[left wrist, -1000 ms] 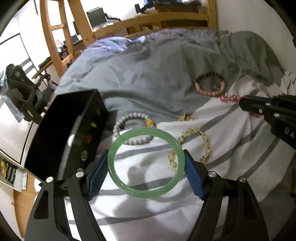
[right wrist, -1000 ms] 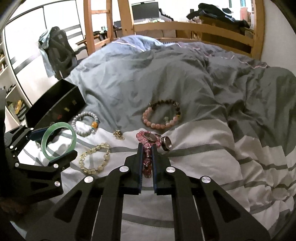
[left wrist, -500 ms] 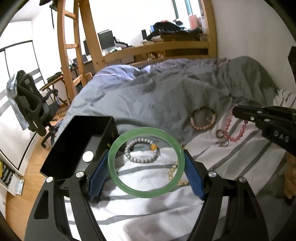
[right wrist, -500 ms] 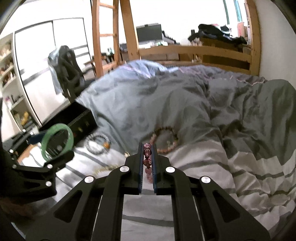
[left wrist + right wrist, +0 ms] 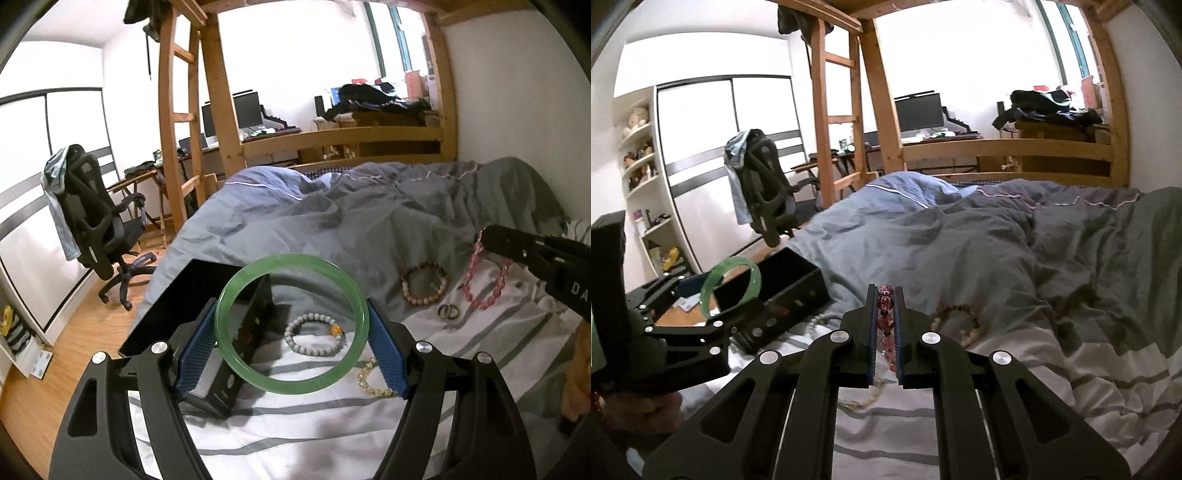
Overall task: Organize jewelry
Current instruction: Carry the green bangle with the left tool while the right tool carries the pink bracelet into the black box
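both grippers have risen off the striped sheet since a second ago: the left gripper holds the green bangle across its width at frame centre, now overlapping the black jewelry box at centre left, while the right gripper stays pinched on the pink bead bracelet (its loop dangles at right in the left view). both pieces look ready to go to the box — the grey bead bracelet, pale pink bracelet and rings still lie on the bed.

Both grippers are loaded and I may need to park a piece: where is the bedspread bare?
Free: the striped sheet nearer the camera than the grey bead bracelet, right of the black jewelry box. Crowded: around the pink-brown bracelet and rings.
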The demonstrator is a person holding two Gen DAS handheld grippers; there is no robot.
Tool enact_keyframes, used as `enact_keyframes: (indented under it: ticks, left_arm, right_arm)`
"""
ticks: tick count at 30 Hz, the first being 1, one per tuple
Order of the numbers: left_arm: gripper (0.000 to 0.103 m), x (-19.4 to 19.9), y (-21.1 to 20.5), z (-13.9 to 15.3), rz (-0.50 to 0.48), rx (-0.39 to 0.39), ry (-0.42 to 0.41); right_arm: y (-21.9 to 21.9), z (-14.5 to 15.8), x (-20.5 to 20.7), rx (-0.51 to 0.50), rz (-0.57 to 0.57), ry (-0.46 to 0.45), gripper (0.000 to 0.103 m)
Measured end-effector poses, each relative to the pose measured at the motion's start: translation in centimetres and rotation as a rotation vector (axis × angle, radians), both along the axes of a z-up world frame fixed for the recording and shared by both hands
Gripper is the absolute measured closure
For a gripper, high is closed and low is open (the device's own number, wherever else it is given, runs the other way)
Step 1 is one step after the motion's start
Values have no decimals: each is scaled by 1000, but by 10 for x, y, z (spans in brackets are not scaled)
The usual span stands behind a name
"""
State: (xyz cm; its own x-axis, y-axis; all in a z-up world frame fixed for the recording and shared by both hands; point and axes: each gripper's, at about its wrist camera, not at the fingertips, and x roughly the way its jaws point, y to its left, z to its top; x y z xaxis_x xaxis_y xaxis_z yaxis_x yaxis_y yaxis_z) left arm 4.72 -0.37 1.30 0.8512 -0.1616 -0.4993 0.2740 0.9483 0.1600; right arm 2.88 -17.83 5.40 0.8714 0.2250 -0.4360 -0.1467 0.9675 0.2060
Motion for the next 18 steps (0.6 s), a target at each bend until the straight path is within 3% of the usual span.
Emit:
enact_keyframes:
  ticks: [8, 18]
  left_arm:
    - [28, 10, 22, 12, 56, -56, -23]
    - [28, 31, 64, 16, 126, -127, -40]
  right_arm:
    - [-1, 16, 21, 285, 154, 60, 94]
    - [55, 27, 66, 250, 230, 79, 94]
